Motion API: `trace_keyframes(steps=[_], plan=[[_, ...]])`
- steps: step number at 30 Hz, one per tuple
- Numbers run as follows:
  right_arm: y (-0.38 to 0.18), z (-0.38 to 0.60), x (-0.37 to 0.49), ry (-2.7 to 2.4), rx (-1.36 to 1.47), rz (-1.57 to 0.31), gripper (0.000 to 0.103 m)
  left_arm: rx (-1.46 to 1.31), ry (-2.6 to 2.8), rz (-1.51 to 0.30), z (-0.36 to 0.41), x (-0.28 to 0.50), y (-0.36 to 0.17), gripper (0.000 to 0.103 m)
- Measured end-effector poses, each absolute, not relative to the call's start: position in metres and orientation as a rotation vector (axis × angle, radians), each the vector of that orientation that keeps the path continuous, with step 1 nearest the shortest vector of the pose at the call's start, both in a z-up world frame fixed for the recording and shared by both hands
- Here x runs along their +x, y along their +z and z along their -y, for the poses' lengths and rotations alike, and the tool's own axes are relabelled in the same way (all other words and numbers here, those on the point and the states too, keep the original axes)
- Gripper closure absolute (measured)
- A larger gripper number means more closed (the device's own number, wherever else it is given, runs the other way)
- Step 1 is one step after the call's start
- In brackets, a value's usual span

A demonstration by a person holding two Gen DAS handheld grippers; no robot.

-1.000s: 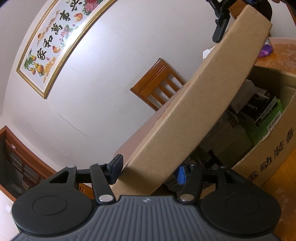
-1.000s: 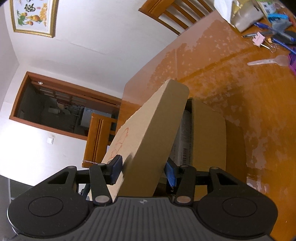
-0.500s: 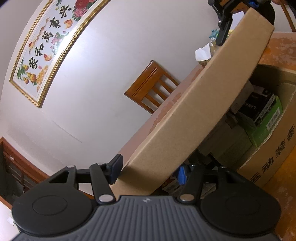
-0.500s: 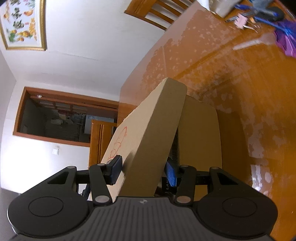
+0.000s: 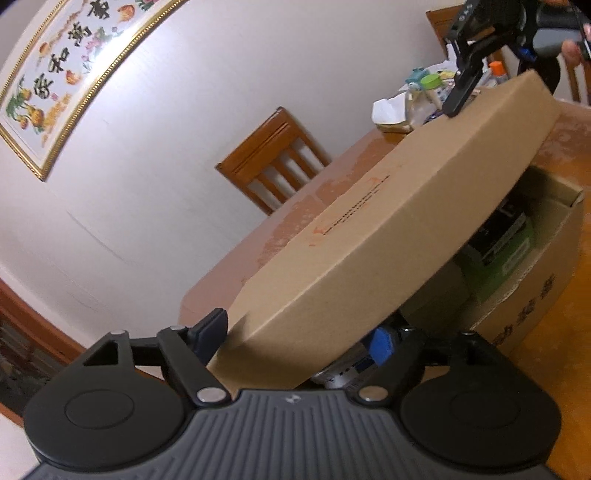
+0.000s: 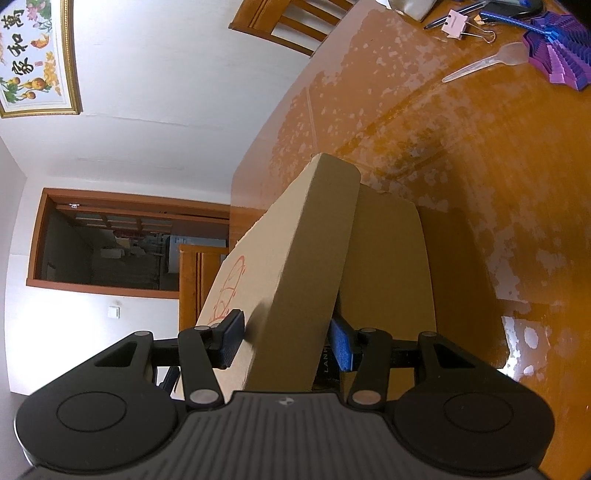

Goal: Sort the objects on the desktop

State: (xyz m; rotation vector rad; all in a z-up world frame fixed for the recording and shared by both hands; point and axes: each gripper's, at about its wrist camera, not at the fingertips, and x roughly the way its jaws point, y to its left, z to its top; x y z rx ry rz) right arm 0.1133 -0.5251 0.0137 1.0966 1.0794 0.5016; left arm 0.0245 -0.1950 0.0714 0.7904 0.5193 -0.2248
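Observation:
A flat cardboard lid (image 5: 388, 221) lies slanted over an open cardboard box (image 5: 524, 295) on the wooden table (image 6: 480, 166). My left gripper (image 5: 295, 338) straddles the lid's near end. Its jaws are opening, and the pads stand just off the cardboard with the lid between them. My right gripper (image 6: 286, 343) is shut on the other end of the lid (image 6: 306, 266), one pad on each face, above the box (image 6: 388, 266). One finger (image 5: 460, 88) of it shows at the lid's far end in the left wrist view. A green and black carton (image 5: 506, 240) sits inside the box.
Past the box lie a purple folded thing (image 6: 554, 48), a clear plastic spoon (image 6: 484, 62), a pink binder clip (image 6: 456, 24) and pens. Bags and bottles (image 5: 406, 107) crowd the table's far end. A wooden chair (image 5: 273, 158) stands against the wall.
The lid has tipped from steep towards flat over the box. The left jaws, shut on the lid's end before, have spread apart. The right grip is unchanged.

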Motion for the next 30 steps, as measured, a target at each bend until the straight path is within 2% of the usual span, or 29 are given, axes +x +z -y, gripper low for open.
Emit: trace_keyframes(steps=[14,30], plan=[[0.013,0.525,0.114,0.488,1.115,-1.093,0.048,0.742,-0.491,-0.585,0.163,0.035,0.085,0.020],[0.010,0.525,0.111,0.480,1.136,-1.098,0.048,0.732,-0.607,-0.594,0.163,0.031,0.079,0.020]])
